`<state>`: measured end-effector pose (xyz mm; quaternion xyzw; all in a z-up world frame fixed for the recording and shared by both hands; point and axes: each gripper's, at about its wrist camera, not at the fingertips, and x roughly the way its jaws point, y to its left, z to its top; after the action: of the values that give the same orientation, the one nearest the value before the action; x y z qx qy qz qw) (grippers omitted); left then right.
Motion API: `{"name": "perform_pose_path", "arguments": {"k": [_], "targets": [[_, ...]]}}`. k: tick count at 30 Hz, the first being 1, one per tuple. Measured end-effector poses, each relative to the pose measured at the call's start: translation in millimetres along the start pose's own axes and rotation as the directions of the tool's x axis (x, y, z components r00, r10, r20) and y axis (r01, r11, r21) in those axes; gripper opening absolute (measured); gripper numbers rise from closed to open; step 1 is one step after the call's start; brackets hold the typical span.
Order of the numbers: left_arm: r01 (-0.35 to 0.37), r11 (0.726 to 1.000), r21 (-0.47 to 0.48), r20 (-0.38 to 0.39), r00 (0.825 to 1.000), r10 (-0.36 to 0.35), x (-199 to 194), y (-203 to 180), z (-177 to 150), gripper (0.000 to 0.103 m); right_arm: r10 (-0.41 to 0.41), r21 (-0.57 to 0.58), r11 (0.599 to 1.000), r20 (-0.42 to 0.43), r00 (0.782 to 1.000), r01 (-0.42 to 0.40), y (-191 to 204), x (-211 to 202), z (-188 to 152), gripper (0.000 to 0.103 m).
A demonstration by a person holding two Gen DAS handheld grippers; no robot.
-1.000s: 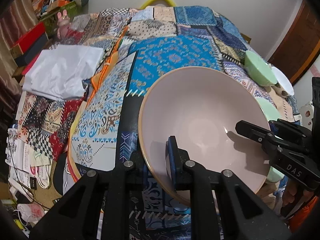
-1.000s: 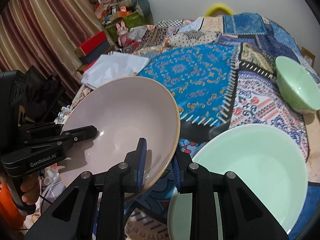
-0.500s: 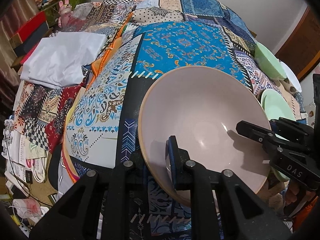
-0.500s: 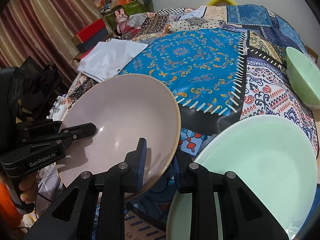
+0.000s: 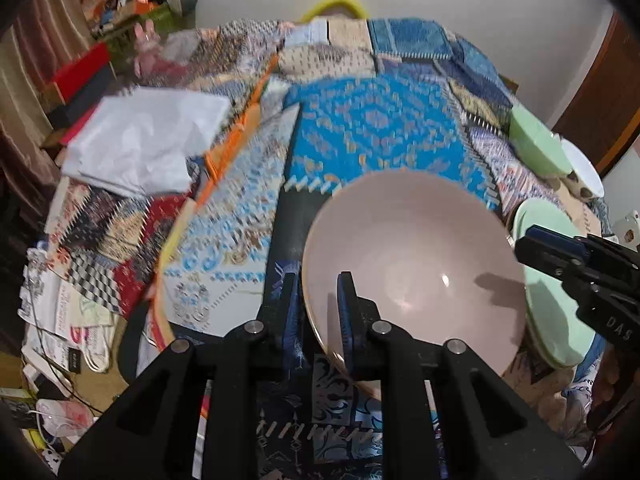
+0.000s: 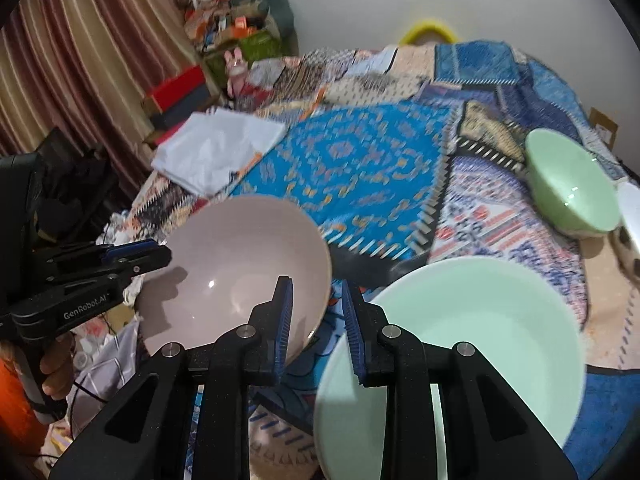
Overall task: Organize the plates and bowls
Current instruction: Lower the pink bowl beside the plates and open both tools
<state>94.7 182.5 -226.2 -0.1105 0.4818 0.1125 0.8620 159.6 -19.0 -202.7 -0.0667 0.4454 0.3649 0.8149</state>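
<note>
I am monitoring both wrist views. Nearest, the left gripper (image 5: 316,300) is straddling the near rim of the pink bowl (image 5: 420,264), one pad inside the wall and one outside. It appears to be pinching the rim. A second ago the rim was sitting deeper between the fingers; now only the tips are overlapping it.

The right gripper (image 6: 316,320) is showing the same retreat. Its tips were reaching well into the bowl and are now at the rim edge. I cannot tell whether its pads are pressing. I judge that the bowl is being lowered for release.

The bowl is lying directly ahead of both grippers. It is plain, glossy, deep and empty, and it is tilting.

Just right of the right gripper, a light green plate (image 6: 460,340) is resting on the patchwork cloth (image 5: 380,120). Farther right, a green bowl (image 6: 572,184) is standing apart.
</note>
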Motion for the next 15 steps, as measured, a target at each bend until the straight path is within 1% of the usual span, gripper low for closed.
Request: {"name": "perform_pose_path", "arguments": {"k": [4,6,8,10,11,15], "targets": [[0.004,1.000,0.010,0.052,0.999,-0.004,-22,-7,7,0.018,-0.020,0.027,0.999,0.048,0.999,0.019,-7,-24,3,0.027],[0.009,1.000,0.023,0.076,0.997,-0.011,-33,-14,9,0.018,-0.033,0.037,0.999,0.070,0.997,0.030,-10,-36,3,0.032],[0.017,0.999,0.041,0.100,0.995,-0.021,-45,-24,11,0.018,-0.052,0.049,0.998,0.100,0.994,0.047,-14,-51,2,0.048],[0.025,0.998,0.059,0.118,0.992,-0.032,-53,-34,12,0.018,-0.074,0.055,0.996,0.133,0.988,0.067,-18,-63,2,0.056],[0.029,0.997,0.071,0.129,0.991,-0.038,-58,-40,13,0.018,-0.087,0.059,0.995,0.149,0.985,0.079,-20,-71,1,0.057],[0.045,0.993,0.113,0.157,0.986,-0.063,-72,-64,18,0.018,-0.131,0.084,0.989,0.183,0.974,0.118,-35,-91,-1,0.057]]}}
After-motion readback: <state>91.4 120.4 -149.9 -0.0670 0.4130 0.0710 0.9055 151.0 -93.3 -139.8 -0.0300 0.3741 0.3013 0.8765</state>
